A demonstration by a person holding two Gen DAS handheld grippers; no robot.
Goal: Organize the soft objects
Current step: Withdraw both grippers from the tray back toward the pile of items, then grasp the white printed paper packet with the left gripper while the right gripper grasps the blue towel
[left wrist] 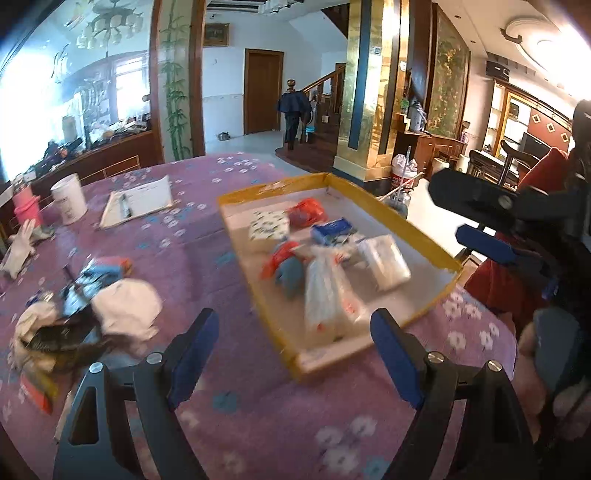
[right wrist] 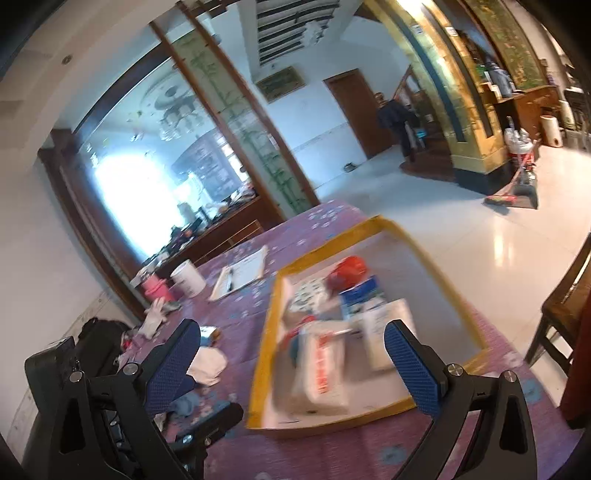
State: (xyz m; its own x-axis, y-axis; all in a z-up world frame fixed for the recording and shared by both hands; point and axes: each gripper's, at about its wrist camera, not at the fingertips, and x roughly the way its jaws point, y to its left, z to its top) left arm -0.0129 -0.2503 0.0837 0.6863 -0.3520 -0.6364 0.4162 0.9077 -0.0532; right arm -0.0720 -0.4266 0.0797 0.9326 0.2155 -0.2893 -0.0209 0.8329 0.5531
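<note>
Purple tablecloth [left wrist: 236, 229] below; left claw [left wrist: 295, 354] tilted down, spread, empty; right claw [right wrist: 295, 365] spread, empty, near tray [right wrist: 266, 332]

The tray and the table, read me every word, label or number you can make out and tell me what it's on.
None can be read.
Clear packet in the yellow-rimmed tray: red print, blurred.
Blue packet: white print, blurred.
White cup: dark label, too small.
Open notebook: lines of writing, too small.
Framed picture on the far wall: too small.
</note>
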